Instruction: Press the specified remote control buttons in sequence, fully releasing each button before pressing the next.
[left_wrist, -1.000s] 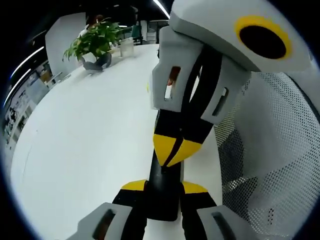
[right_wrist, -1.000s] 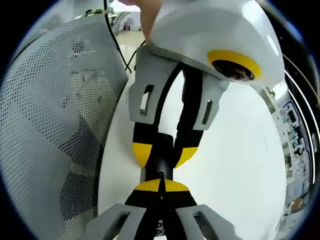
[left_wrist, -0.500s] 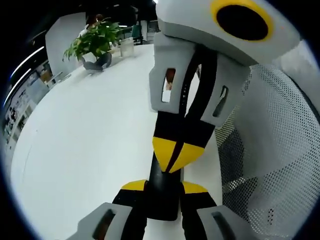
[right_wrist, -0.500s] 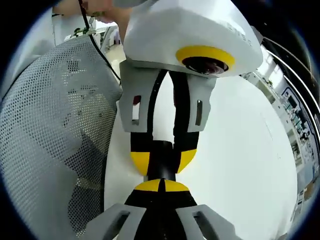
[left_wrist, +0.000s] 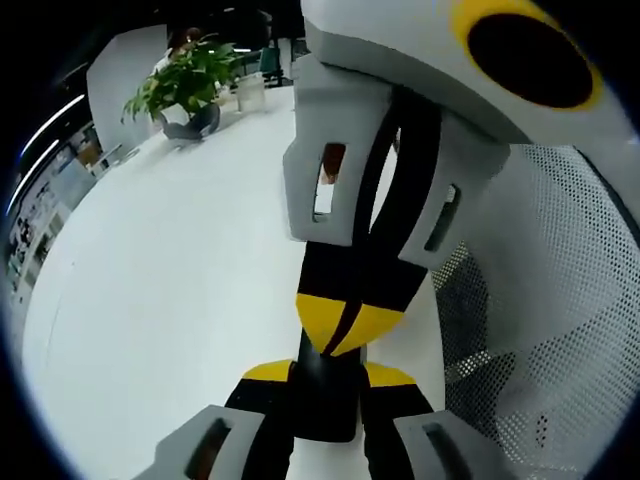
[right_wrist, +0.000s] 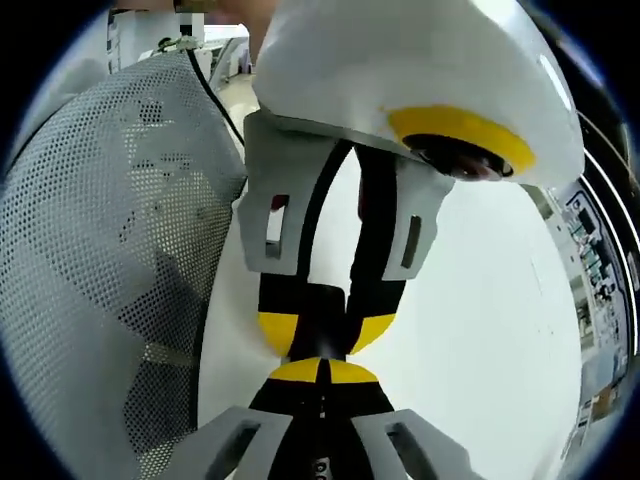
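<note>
1. Left tongs (left_wrist: 325, 372): in the left gripper view, yellow-tipped jaws rise from the bottom edge, one on each side of the remote, clenched on its near end. In the right gripper view the same tongs (right_wrist: 320, 345) come down from above, their yellow tips on either side of the remote's far end.
2. Right tongs (right_wrist: 320, 372): in the right gripper view, jaws pressed together, yellow tips meeting with no gap, tip down on the remote's upper face. In the left gripper view they (left_wrist: 345, 325) descend from the top, jaws together, their point touching the remote just beyond the left tongs' tips.
3. Remote (left_wrist: 325, 390): slim and black, held between the left jaws, lying lengthwise near the tabletop's edge. In the right gripper view a short black stretch (right_wrist: 318, 320) shows between the two pairs of yellow tips. Which button lies under the tip cannot be told.
4. Tabletop (left_wrist: 170, 260): white, broad, bare around the remote.
5. Pot (left_wrist: 195, 122): grey, at the tabletop's far end; holds a green plant (left_wrist: 185, 80).
6. Jar (left_wrist: 250, 95): pale, beside the pot; contents cannot be told.
7. Chair (left_wrist: 560, 300): white mesh back, just beside the tabletop's edge.
</note>
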